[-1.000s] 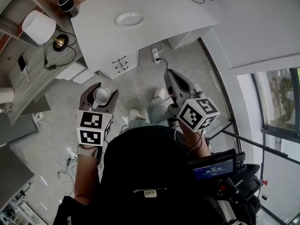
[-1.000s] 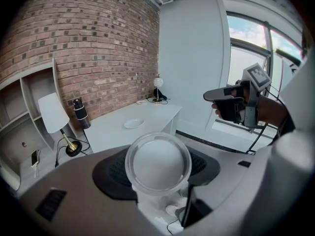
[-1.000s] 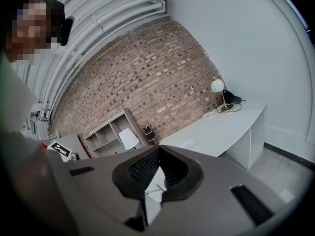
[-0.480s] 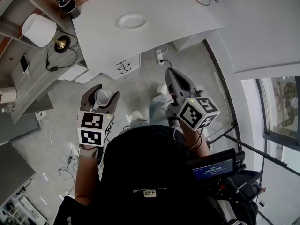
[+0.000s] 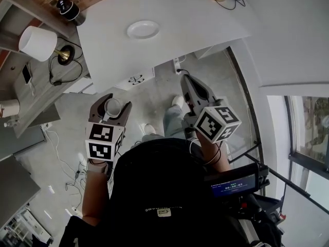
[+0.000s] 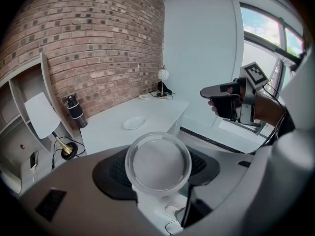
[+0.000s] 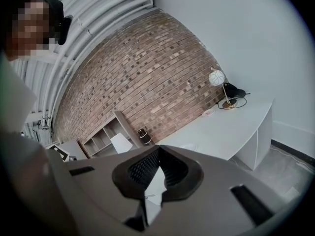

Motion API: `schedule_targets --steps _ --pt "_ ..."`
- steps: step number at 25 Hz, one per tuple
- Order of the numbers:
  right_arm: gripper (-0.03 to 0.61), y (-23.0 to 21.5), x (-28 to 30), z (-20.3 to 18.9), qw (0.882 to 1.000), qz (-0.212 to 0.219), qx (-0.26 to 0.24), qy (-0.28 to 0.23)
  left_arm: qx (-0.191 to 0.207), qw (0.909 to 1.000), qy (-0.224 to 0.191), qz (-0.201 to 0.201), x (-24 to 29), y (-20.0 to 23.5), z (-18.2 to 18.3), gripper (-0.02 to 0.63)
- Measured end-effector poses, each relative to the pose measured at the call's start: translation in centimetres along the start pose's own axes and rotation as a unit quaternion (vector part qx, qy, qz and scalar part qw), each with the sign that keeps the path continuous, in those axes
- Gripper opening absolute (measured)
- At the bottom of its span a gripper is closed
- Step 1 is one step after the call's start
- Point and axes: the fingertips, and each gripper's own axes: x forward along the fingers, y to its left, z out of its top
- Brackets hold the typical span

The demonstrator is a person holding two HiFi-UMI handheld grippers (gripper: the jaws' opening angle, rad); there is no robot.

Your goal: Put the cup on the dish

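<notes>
My left gripper (image 5: pixel 110 102) is shut on a clear round cup (image 5: pixel 112 107), held over the floor short of the white table (image 5: pixel 195 19). In the left gripper view the cup (image 6: pixel 157 162) sits between the jaws with its mouth toward the camera. A white dish (image 5: pixel 143 29) lies on the table ahead of the left gripper, and the left gripper view shows the dish (image 6: pixel 134 123) beyond the cup. My right gripper (image 5: pixel 188 84) is shut with nothing in it, level with the left one. In its own view the right gripper (image 7: pixel 158 149) has its jaws meeting at the tip.
A lamp with a white shade (image 5: pixel 37 39) and a black bottle (image 5: pixel 67 6) stand on the shelf unit at the left. A power strip (image 5: pixel 177 63) and cables lie on the floor by the table. A globe lamp (image 6: pixel 163 74) stands at the table's far end.
The table and dish have slid lower in the head view, so I am a little closer to them. Both grippers keep their pose, and the cup stays in the left one.
</notes>
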Motion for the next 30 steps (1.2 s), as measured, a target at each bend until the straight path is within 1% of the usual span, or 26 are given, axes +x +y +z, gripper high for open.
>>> schedule_targets --steps 5,14,23,30 --pt "0.003 -2.9 2.1 2.6 1.000 0.008 0.005 0.003 -0.002 1.0000 0.003 0.003 2.7 -0.1 3.1 0.265" --pt "0.003 -7.6 5.3 7.4 1.000 0.026 0.004 0.013 -0.011 0.9995 0.009 0.026 6.9 0.0 8.2 0.265" --pt "0.003 -13.5 7.0 11.1 0.999 0.037 0.013 0.024 -0.019 0.9985 0.018 0.047 11.1 -1.3 12.3 0.265" --pt "0.003 -16.5 7.4 12.9 0.998 0.047 0.011 0.032 -0.017 0.9974 0.026 0.066 13.6 -1.7 14.3 0.265"
